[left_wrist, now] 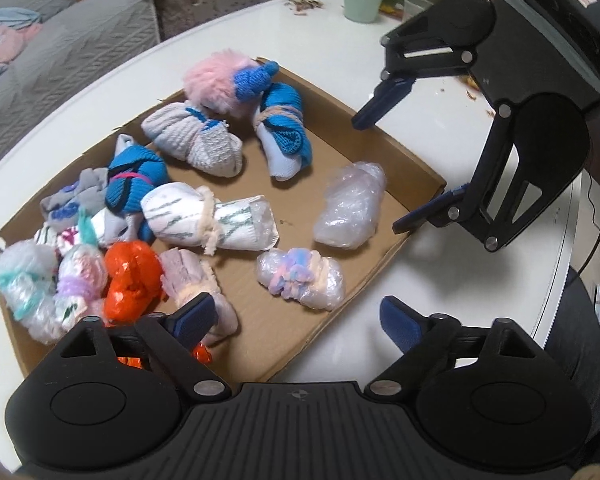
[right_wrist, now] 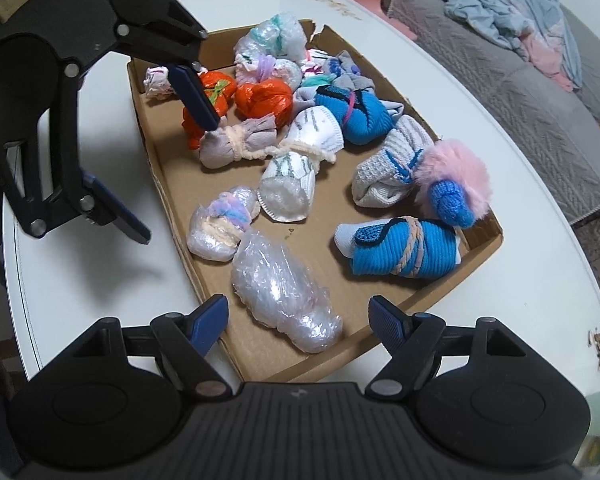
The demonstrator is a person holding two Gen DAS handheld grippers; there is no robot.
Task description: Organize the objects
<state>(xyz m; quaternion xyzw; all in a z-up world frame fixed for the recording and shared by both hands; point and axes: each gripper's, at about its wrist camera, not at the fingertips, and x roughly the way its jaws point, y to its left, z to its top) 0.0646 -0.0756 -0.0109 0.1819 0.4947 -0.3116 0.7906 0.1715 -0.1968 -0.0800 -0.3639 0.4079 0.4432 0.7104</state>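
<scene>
Both grippers hang over the shallow cardboard tray (right_wrist: 172, 204) on the white table (right_wrist: 500, 240). The left gripper (left_wrist: 296, 320) is spread wide and empty above a pale bundle tied with yarn (left_wrist: 196, 280). The right gripper (right_wrist: 298, 320) gapes too, nothing gripped, the clear plastic-wrapped bundle (right_wrist: 284, 292) lying in the tray below it.

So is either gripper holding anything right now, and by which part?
Nothing is held. The left gripper and right gripper both stand open over the cardboard tray.
</scene>
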